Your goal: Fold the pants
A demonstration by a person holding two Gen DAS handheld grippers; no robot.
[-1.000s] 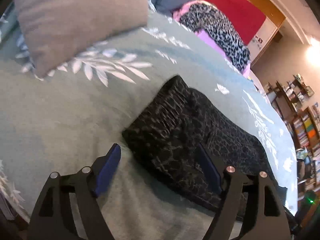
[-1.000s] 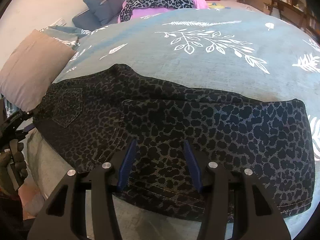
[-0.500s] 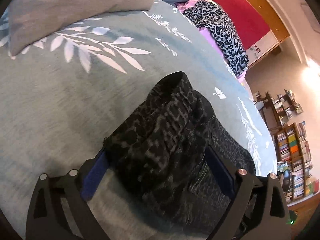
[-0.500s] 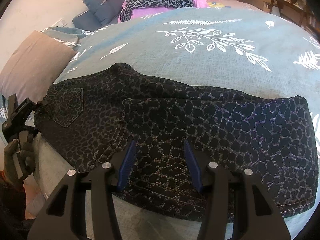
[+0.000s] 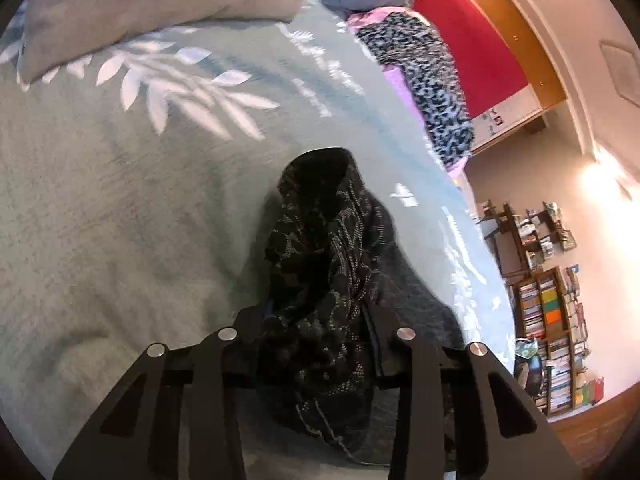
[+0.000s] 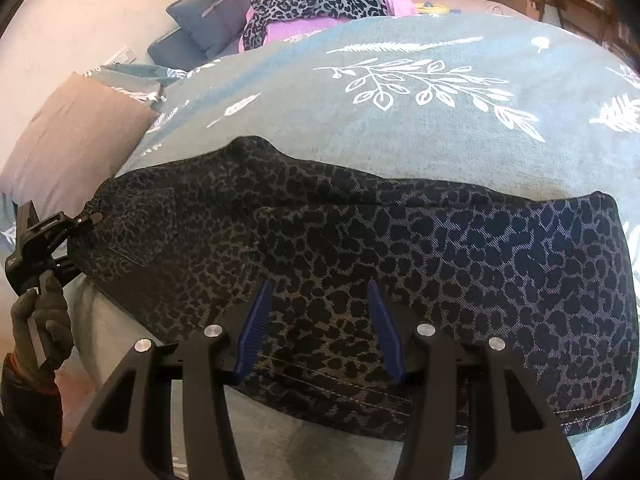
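Dark leopard-print pants (image 6: 440, 260) lie folded lengthwise across the teal bedspread (image 6: 400, 140). My left gripper (image 5: 318, 312) is at their waist end, jaws closing, with the fabric (image 5: 320, 240) bunched up between the fingers and squeezed by them. The right wrist view shows that same left gripper (image 6: 36, 240) at the pants' left end, held by a gloved hand (image 6: 40, 320). My right gripper (image 6: 320, 304) rests over the near edge of the pants at mid-length. It is open, and the cloth lies flat between its blue pads (image 6: 256, 328).
A grey-brown pillow (image 5: 140, 0) lies at the head of the bed, with a blue pillow (image 6: 208, 16) behind it. A light leopard-print garment on pink cloth (image 5: 424, 72) sits at the far side. Bookshelves (image 5: 552, 320) stand beyond the bed.
The left gripper pushed forward over the waist end with wide jaws, then closed on it, bunching the fabric up. The right gripper and the rest of the pants stayed put.
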